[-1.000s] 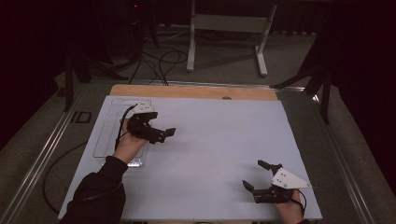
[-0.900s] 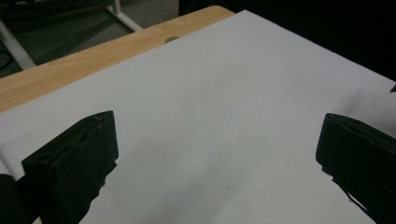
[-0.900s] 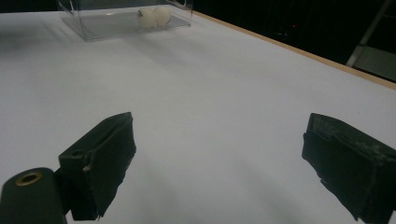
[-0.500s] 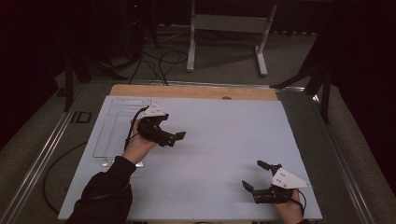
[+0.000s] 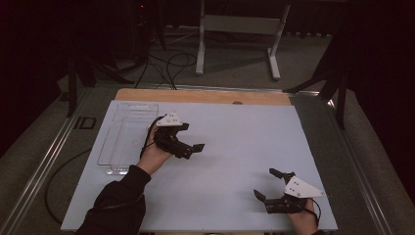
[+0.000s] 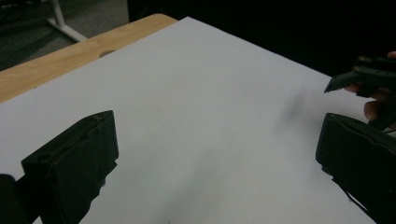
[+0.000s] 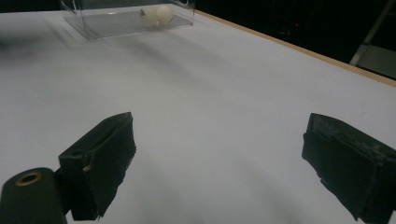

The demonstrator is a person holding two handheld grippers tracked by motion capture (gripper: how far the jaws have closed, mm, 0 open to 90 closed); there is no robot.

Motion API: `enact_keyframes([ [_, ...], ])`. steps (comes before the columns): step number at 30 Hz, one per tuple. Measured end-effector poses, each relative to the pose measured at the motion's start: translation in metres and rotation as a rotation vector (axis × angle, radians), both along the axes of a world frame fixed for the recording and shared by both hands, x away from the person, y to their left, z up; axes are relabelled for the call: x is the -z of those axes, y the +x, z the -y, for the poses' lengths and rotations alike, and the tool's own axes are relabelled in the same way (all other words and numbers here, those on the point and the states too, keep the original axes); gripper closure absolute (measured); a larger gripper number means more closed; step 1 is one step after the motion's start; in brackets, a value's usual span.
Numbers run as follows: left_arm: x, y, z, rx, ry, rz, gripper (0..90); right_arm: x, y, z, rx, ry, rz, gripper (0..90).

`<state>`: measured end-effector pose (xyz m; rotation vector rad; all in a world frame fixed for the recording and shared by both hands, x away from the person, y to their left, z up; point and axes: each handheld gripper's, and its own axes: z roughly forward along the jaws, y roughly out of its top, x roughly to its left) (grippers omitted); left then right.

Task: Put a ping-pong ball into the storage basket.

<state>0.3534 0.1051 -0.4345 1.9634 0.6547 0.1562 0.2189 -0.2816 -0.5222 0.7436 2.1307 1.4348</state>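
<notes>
Clear plastic tray sits just beside the left tongs, two pale little balls inside. Both left and right tongs gape open, holding nothing.

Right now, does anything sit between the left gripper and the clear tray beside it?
Nothing visible does. The left gripper hovers just right of the clear tray, fingers apart, with bare white table cover around them.

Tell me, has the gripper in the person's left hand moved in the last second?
Yes. The left gripper has slid rightward off the clear tray toward the middle of the white table, jaws open and empty.
</notes>
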Motion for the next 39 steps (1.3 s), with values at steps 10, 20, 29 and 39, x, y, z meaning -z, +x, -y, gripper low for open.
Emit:
enact_keyframes([
  [10, 0.005, -0.005, 0.008, -0.025, 0.022, 0.044, 0.0, 0.000, 0.000, 0.000, -0.003, 0.002, 0.001, 9.2],
  [20, 0.014, -0.013, 0.014, 0.008, 0.007, 0.071, 0.0, 0.000, 0.000, -0.001, -0.004, 0.003, -0.001, 9.3],
  [29, 0.025, -0.018, 0.014, -0.002, 0.015, 0.061, 0.0, 0.000, 0.000, 0.000, -0.004, 0.006, 0.000, 9.2],
  [39, 0.033, -0.028, 0.011, 0.039, 0.000, 0.048, 0.0, 0.000, 0.000, -0.001, -0.008, 0.003, -0.006, 9.3],
])
